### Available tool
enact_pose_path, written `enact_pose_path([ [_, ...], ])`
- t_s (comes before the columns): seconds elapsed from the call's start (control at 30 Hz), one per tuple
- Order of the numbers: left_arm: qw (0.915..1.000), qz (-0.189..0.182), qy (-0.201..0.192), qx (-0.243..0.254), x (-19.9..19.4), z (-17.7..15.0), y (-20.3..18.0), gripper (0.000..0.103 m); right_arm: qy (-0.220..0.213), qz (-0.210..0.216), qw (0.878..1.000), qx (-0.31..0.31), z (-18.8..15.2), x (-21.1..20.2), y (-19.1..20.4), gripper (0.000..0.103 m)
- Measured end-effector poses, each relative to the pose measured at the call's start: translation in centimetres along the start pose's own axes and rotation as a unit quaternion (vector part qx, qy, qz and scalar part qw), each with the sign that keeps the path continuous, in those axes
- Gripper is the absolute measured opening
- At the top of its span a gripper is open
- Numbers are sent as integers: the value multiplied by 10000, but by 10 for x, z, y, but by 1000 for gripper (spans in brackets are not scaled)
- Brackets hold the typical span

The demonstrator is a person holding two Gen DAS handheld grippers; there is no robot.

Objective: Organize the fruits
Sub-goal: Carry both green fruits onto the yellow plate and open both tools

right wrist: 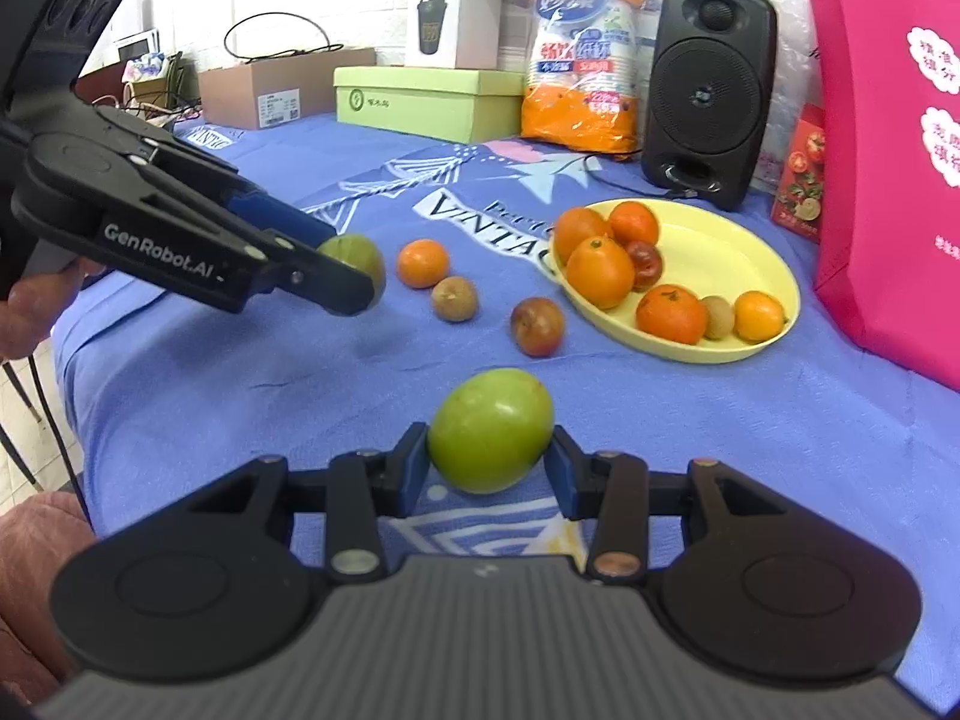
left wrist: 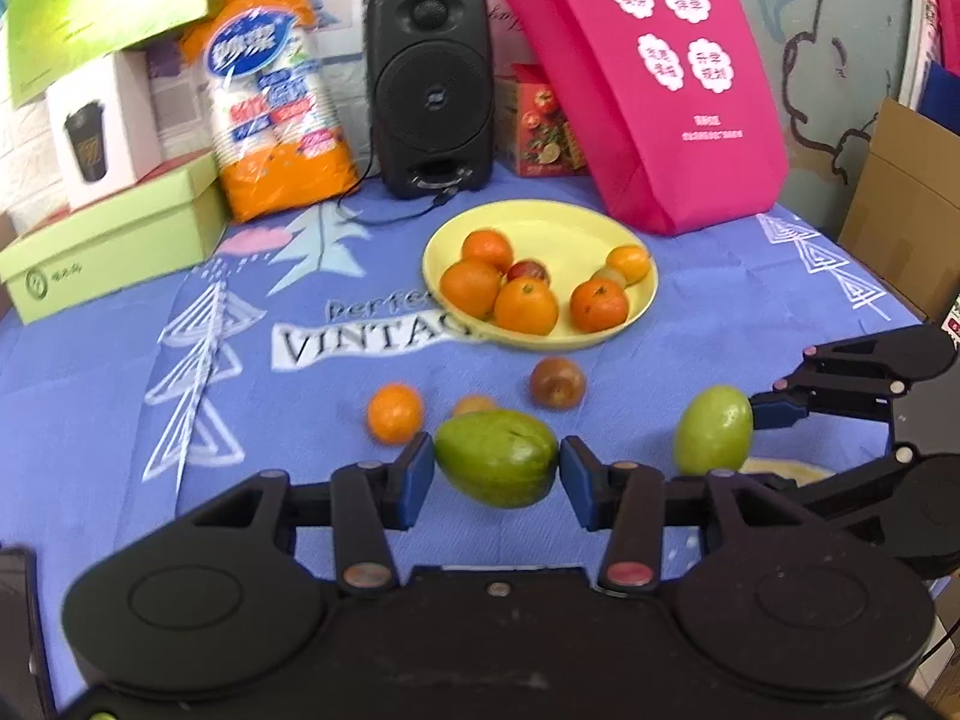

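My left gripper (left wrist: 497,471) is shut on a green oval fruit (left wrist: 495,457) and holds it above the blue tablecloth. My right gripper (right wrist: 491,461) is shut on a round green fruit (right wrist: 491,427), which also shows in the left wrist view (left wrist: 713,429). The left gripper (right wrist: 351,276) with its green fruit (right wrist: 354,255) shows at the left of the right wrist view. A yellow plate (left wrist: 576,228) (right wrist: 732,252) holds several oranges and small fruits. An orange (right wrist: 423,263), a brown fruit (right wrist: 455,298) and a reddish fruit (right wrist: 537,326) lie loose on the cloth.
A black speaker (left wrist: 429,84) with a cable, an orange-blue pack of cups (left wrist: 273,96), a green box (left wrist: 114,240) and a pink bag (left wrist: 648,78) stand along the back. A cardboard box (left wrist: 906,204) sits at the right table edge.
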State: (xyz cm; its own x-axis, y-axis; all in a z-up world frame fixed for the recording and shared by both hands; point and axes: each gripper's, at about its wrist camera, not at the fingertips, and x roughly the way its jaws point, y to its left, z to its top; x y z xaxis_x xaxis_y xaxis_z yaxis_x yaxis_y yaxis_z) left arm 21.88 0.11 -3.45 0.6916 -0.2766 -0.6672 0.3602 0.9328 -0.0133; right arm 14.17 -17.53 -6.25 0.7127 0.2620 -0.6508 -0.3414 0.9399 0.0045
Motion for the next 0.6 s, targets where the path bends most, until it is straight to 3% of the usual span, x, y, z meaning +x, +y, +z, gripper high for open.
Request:
enact_pose_path([
  [0.27,9988,-343,-348,68,25,63,-8,45,-287,-558,9980,16,35,5,-35,41],
  [0.4,9984,-390,-394,-55,60,102,-11,45,-343,-743,9965,161,57,25,-61,41],
  [0.6,9993,-321,-152,-143,129,144,-13,45,-345,-783,9954,441,74,63,-94,41],
])
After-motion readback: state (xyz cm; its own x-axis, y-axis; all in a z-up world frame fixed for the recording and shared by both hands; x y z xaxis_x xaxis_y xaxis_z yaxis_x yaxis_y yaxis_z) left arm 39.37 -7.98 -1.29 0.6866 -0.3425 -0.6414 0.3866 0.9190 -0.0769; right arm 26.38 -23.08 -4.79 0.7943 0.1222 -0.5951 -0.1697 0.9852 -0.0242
